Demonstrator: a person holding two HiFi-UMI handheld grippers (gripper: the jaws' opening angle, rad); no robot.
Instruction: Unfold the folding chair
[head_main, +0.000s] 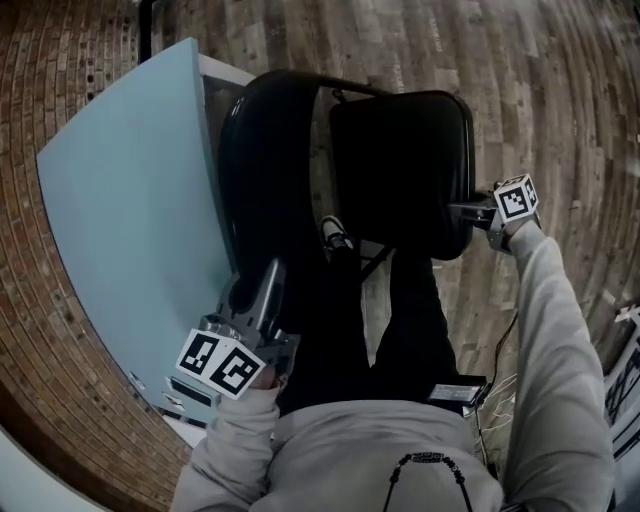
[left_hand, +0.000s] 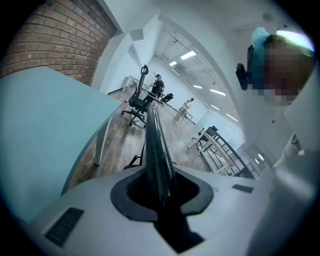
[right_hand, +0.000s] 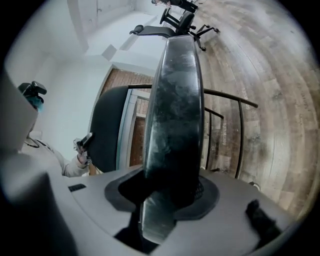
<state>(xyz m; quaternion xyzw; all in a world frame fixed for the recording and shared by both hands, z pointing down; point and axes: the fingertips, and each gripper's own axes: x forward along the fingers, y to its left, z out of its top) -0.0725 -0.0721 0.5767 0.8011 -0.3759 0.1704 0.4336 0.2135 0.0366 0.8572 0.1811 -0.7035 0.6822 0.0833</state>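
Note:
The black folding chair stands in front of me in the head view, with its curved backrest (head_main: 262, 160) at the left and its padded seat (head_main: 400, 165) at the right. My left gripper (head_main: 262, 288) is shut on the backrest's thin near edge. In the left gripper view that edge (left_hand: 155, 145) runs straight out from between the jaws of the left gripper (left_hand: 161, 192). My right gripper (head_main: 468, 212) is shut on the seat's right edge. In the right gripper view the thick seat pad (right_hand: 175, 100) fills the jaws of the right gripper (right_hand: 170, 195).
A pale blue table panel (head_main: 130, 220) stands just left of the backrest, against a brick wall (head_main: 45, 110). Wooden floor (head_main: 560, 90) lies beyond and to the right. My legs and a shoe (head_main: 335, 235) are under the chair. An office chair (left_hand: 137, 102) stands far off.

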